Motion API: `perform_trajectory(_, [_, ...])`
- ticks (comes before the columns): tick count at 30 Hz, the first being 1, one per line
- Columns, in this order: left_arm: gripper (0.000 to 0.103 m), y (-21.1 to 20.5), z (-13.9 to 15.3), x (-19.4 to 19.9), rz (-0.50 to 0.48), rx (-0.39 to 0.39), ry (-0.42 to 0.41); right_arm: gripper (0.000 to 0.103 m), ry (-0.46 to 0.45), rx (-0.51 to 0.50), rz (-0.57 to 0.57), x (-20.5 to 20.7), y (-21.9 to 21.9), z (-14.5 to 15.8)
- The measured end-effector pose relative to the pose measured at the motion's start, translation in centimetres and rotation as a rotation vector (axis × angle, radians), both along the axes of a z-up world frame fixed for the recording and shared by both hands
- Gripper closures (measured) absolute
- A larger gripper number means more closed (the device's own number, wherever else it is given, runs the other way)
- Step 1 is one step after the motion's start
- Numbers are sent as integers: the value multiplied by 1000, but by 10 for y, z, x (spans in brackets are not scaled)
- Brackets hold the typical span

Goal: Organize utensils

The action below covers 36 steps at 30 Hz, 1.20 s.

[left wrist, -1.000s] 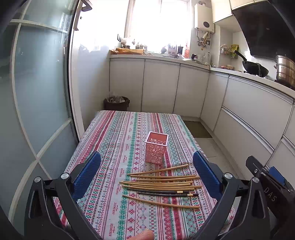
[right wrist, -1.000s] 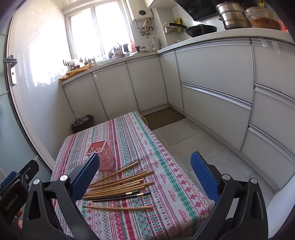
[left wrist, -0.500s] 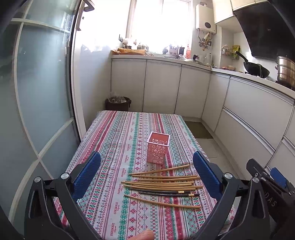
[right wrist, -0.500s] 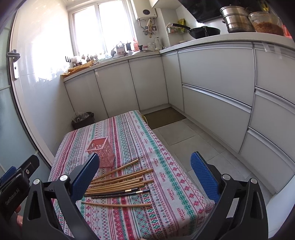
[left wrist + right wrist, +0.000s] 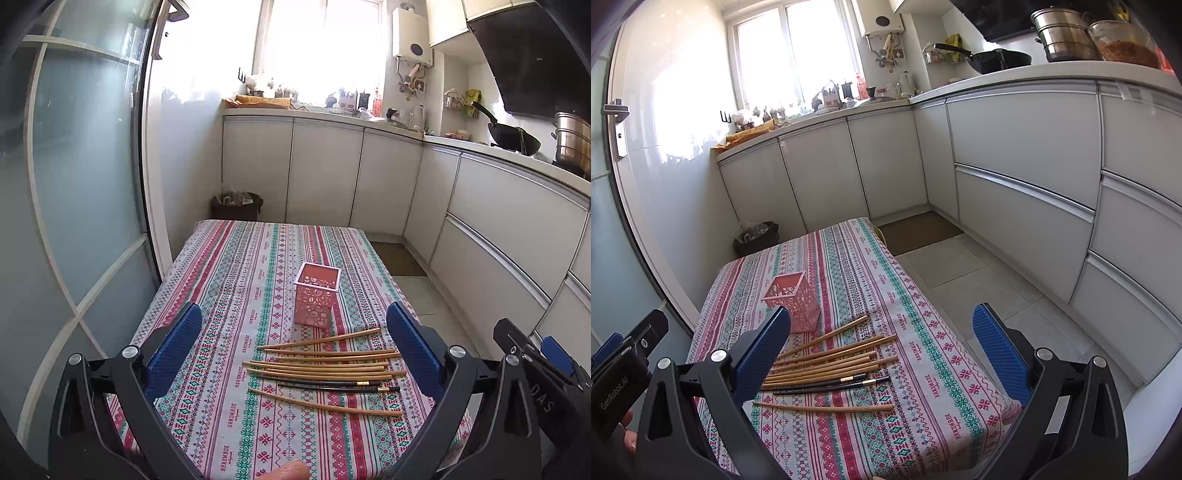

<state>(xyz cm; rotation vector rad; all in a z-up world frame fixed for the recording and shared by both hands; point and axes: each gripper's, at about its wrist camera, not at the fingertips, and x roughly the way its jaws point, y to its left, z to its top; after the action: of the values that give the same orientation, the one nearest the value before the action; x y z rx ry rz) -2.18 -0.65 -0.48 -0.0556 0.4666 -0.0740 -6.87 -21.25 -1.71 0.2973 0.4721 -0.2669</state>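
Several wooden chopsticks point(image 5: 325, 363) and two black ones point(image 5: 338, 386) lie side by side near the front of the table; they also show in the right wrist view point(image 5: 831, 360). A pink perforated holder point(image 5: 317, 294) stands upright just behind them, empty as far as I can see; it also shows in the right wrist view point(image 5: 792, 301). My left gripper point(image 5: 294, 336) is open and empty, held above the table's front edge. My right gripper point(image 5: 881, 343) is open and empty, to the right of the left one.
The table wears a striped patterned cloth point(image 5: 236, 280). A glass door point(image 5: 74, 184) stands close on the left. White kitchen cabinets point(image 5: 1015, 177) run along the back and right, with tiled floor point(image 5: 960, 266) between. A dark bin point(image 5: 236, 206) sits beyond the table.
Both grippers have risen and tilted slightly, so the table sits a little lower in each view. The chopsticks and holder have not moved. Both grippers stay open.
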Motion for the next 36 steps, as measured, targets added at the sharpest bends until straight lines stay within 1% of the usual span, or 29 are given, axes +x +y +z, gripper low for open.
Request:
perform_trajectory(9, [7,-3,-2,4,-4,6,9,7,11,11,-2,2,-3,-4])
perform_trajectory(11, [7,-5,-3,7,-18,16,16,7,11,21,-10,3,-6,-4])
perform_trajectory(13, [7,-10,-5,11,-59,37,25,7,14,41,-30,2,-14,-5])
perform_trajectory(14, [7,-16,-7,14,-111,58,37,7,17,62,-44,2,-21,-6])
perform_trajectory(15, [7,-24,-10,19,-196,87,57,7,21,85,-58,2,-29,-8])
perform_trajectory(17, [7,-46,-22,28,-418,169,118,7,30,127,-90,2,-47,-15])
perform_trajectory(19, [7,-69,-41,34,-626,253,182,7,46,180,-113,3,-67,-24])
perform_trajectory(22, [7,-102,-78,43,-854,424,324,7,78,253,-142,6,-93,-42])
perform_trajectory(24, [7,-119,-100,40,-988,535,388,7,103,286,-140,12,-106,-55])
perform_trajectory(26, [7,-131,-119,34,-1151,600,471,7,135,316,-133,21,-115,-69])
perform_trajectory(27, [7,-135,-127,35,-1214,622,521,7,151,342,-122,26,-118,-77])
perform_trajectory(29, [7,-143,-144,39,-1306,649,629,7,190,397,-84,37,-121,-90])
perform_trajectory(30, [7,-147,-151,43,-1328,671,665,7,209,415,-66,43,-121,-94])
perform_trajectory(32, [7,-152,-163,52,-1349,727,704,7,218,446,-42,49,-122,-98])
perform_trajectory(34, [7,-155,-171,63,-1376,745,750,7,221,483,-41,53,-126,-101])
perform_trajectory(36, [12,-159,-181,75,-1384,771,786,7,232,541,-45,57,-132,-108])
